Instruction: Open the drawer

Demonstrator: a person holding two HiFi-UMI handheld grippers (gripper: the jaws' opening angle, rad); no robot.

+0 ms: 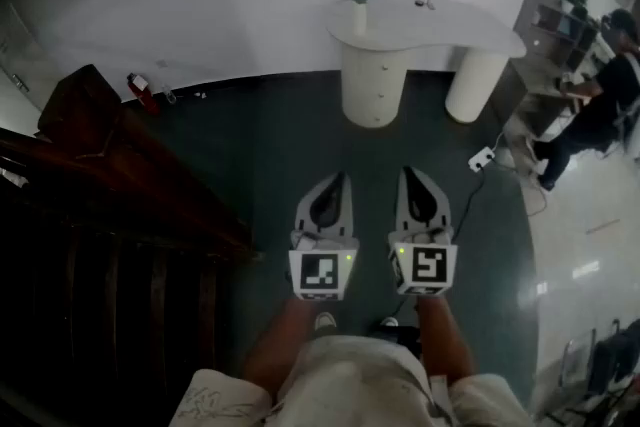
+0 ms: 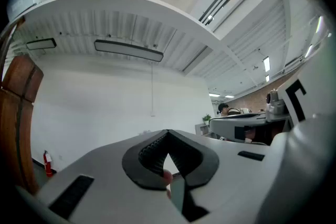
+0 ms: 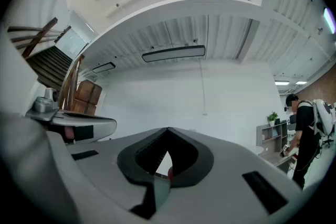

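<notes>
White desk [image 1: 455, 23], drawer pedestal [image 1: 375, 87], dark floor [image 1: 255, 150]

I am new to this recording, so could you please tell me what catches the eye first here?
The two grippers stand out first: the left gripper and right gripper, side by side low in the head view, jaws shut and empty. Beyond them, a white curved desk stands on round pedestals, one with drawers. A dark wooden staircase fills the left.
</notes>
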